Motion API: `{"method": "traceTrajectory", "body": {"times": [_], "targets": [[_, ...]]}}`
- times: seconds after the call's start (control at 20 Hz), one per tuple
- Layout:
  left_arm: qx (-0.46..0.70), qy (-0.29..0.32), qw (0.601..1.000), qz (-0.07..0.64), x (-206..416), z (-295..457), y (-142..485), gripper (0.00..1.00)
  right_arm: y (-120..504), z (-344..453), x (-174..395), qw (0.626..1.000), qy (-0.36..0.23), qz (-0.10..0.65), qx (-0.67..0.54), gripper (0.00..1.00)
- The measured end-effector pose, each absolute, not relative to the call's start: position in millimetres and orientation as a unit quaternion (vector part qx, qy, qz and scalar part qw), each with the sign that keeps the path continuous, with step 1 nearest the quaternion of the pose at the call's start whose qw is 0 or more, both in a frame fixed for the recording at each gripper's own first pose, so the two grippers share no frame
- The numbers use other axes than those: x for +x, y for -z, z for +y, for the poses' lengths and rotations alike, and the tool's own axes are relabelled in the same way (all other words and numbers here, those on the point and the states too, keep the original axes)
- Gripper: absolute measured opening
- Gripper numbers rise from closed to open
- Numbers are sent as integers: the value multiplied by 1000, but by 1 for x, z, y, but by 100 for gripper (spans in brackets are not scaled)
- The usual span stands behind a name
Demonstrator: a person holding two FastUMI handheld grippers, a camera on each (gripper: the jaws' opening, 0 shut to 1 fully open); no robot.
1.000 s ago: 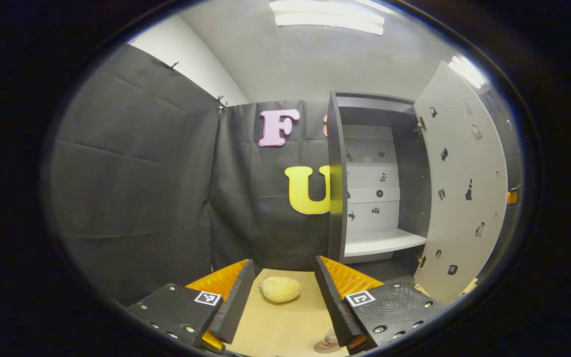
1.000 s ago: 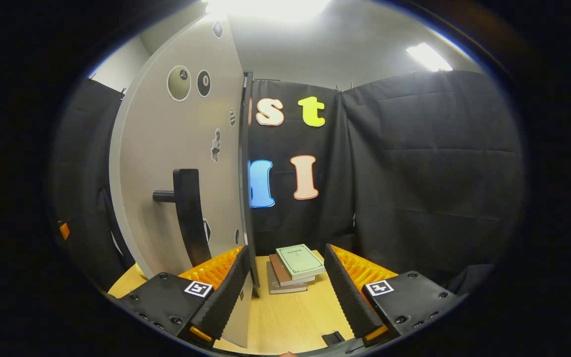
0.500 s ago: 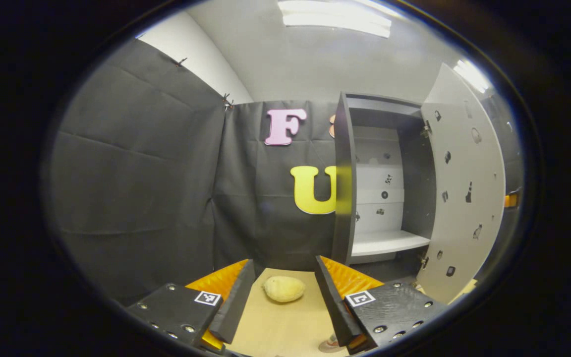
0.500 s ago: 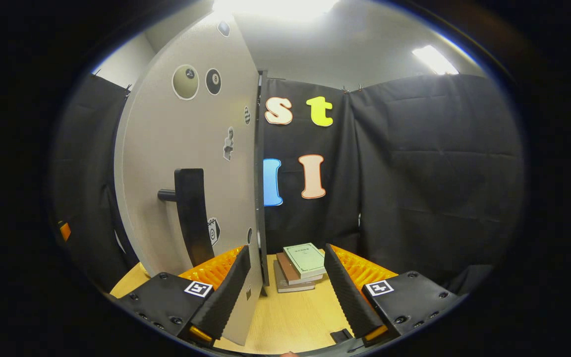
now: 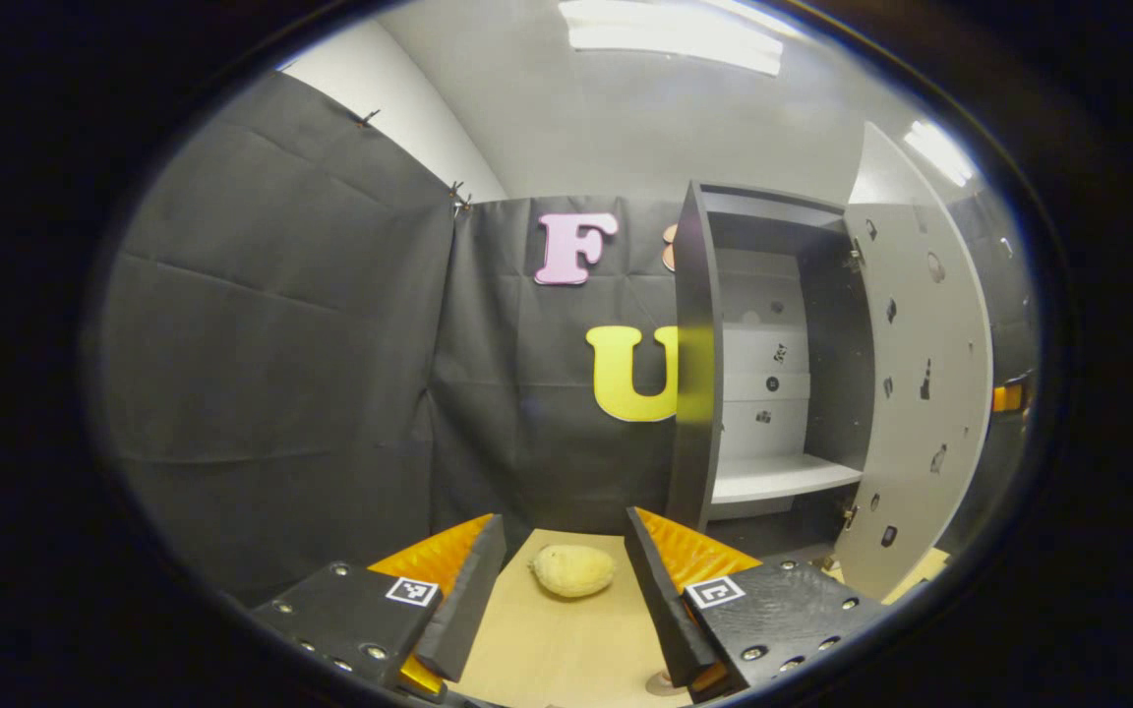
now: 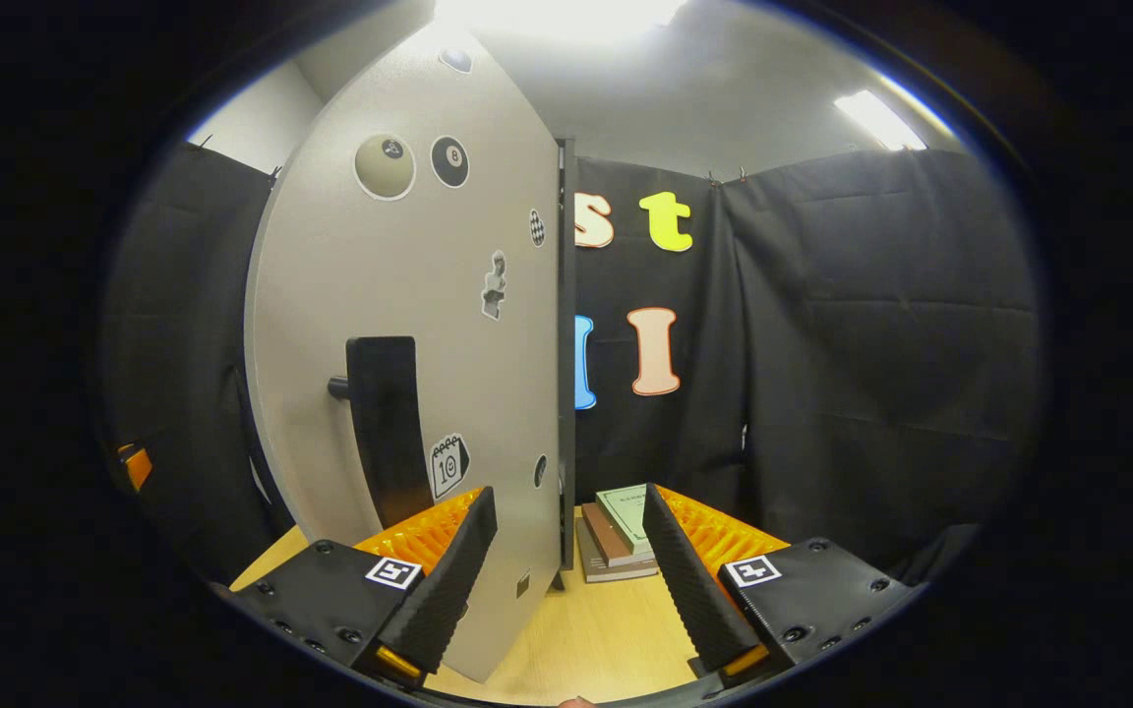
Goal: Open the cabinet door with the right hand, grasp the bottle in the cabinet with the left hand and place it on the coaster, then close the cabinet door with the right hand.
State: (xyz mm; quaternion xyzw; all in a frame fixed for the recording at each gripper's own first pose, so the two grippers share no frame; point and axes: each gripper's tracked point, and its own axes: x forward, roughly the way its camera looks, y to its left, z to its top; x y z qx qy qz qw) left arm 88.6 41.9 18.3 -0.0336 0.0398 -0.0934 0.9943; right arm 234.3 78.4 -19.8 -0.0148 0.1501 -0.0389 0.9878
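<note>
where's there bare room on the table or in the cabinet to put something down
Free: the white shelf inside the open cabinet, and the tabletop between the left gripper and the yellowish lump. Tighter: in the right gripper view, the door edge and stacked books flank a narrow strip.

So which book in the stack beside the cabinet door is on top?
The pale green book tops the stack; a brown one lies under it and a grey one sits lowest.

A pale potato [image 5: 573, 571] lies on the bench [image 5: 547, 649]; stacked books [image 6: 621, 536] (three, seemingly) rest further off.
</note>
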Motion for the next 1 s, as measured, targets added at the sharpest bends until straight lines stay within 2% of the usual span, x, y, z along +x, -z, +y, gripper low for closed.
{"method": "traceTrajectory", "body": {"times": [0.25,0.3,0.35,0.4,0.45,0.5,0.6,0.65,0.7,0.8,0.85,0.95,1.0], "targets": [[-39,90,994,39,90,53,-18,73,20,109,246,989,10,148,-14,96],[-37,88,995,41,91,54,-16,73,21,116,250,989,3,149,-13,92],[-36,88,995,41,91,56,-15,76,21,123,254,989,-4,150,-13,96],[-35,86,995,41,91,59,-15,73,22,130,259,988,-12,150,-13,96],[-34,84,995,39,90,62,-16,73,23,139,262,988,-21,150,-13,92],[-34,83,995,38,89,63,-16,73,22,148,265,988,-30,148,-11,96],[-34,79,996,37,86,69,-16,73,22,169,273,988,-48,146,-8,96],[-34,77,996,38,84,73,-16,73,22,178,277,988,-55,145,-6,92],[-34,75,996,38,82,75,-15,73,21,182,281,988,-61,142,-6,96],[-34,73,996,38,79,81,-15,73,18,197,282,986,-89,140,3,92],[-34,72,996,37,77,84,-14,73,19,202,282,986,-95,140,3,97],[-38,72,996,39,74,87,-12,73,21,207,278,986,-97,139,0,94],[-40,73,996,40,74,87,-12,73,23,209,278,985,-100,139,1,98]]}}
